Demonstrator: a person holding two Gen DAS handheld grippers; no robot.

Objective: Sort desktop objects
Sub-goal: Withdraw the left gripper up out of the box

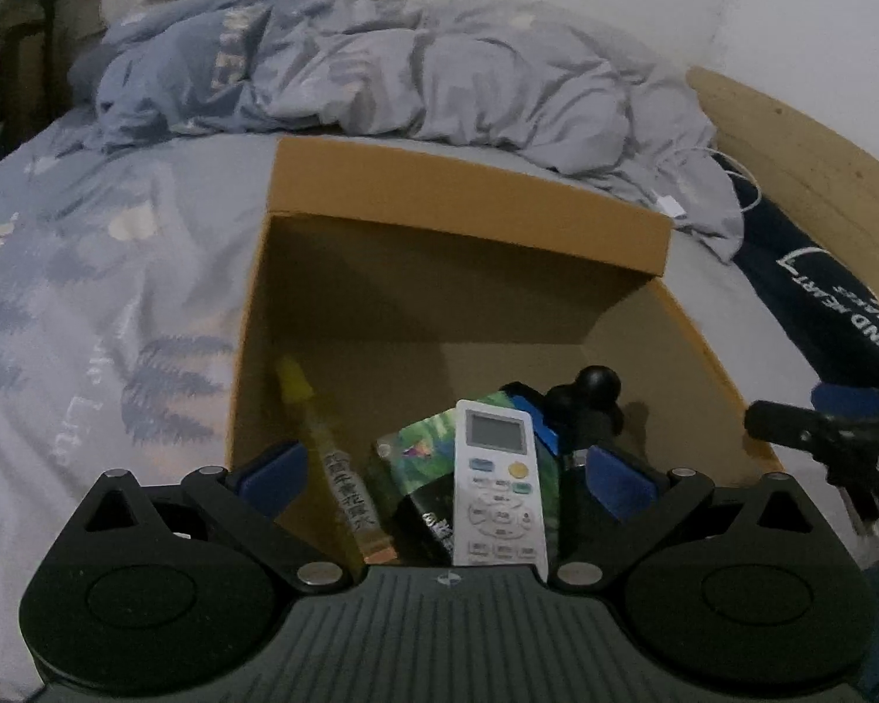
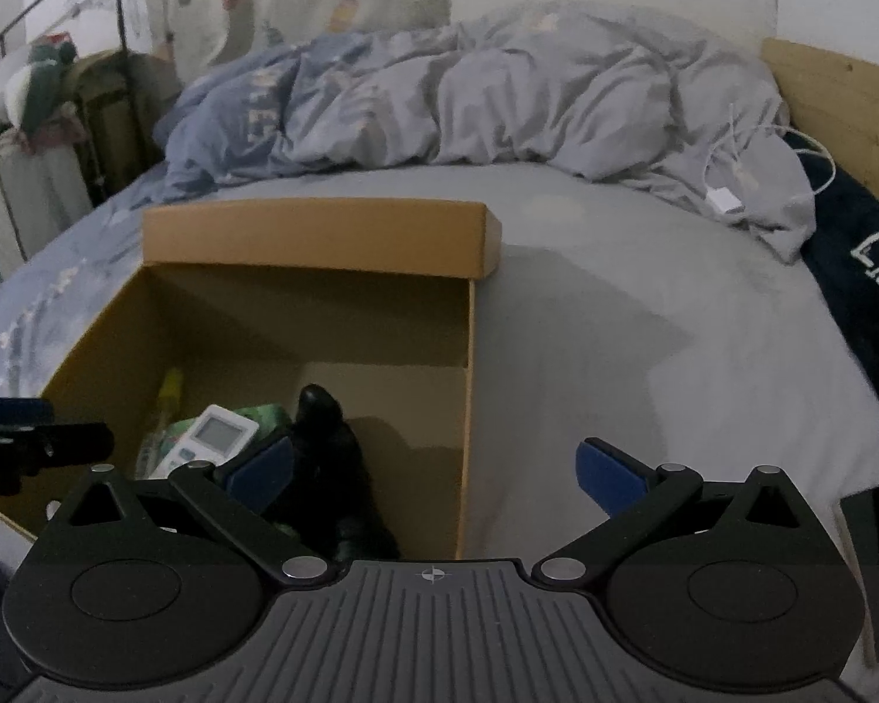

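An open cardboard box (image 1: 556, 304) lies on the bed. Inside it are a white remote control (image 1: 498, 486), a green packet (image 1: 422, 457) under it, a yellow tube (image 1: 328, 457) at the left and a black ball-headed mount (image 1: 592, 404) at the right. My left gripper (image 1: 445, 474) is open and empty above the box's near end, its blue pads either side of the remote. My right gripper (image 2: 433, 474) is open and empty, straddling the box's right wall (image 2: 466, 410). The remote (image 2: 211, 436), tube (image 2: 167, 404) and black mount (image 2: 328, 445) also show in the right wrist view.
A crumpled grey-blue duvet (image 2: 469, 105) lies behind the box. A white charger and cable (image 2: 726, 199) rest on it. A dark navy cloth (image 1: 820, 293) lies along the wooden bed frame (image 2: 838, 99) at right. A flat black object (image 2: 873, 562) lies at the right edge.
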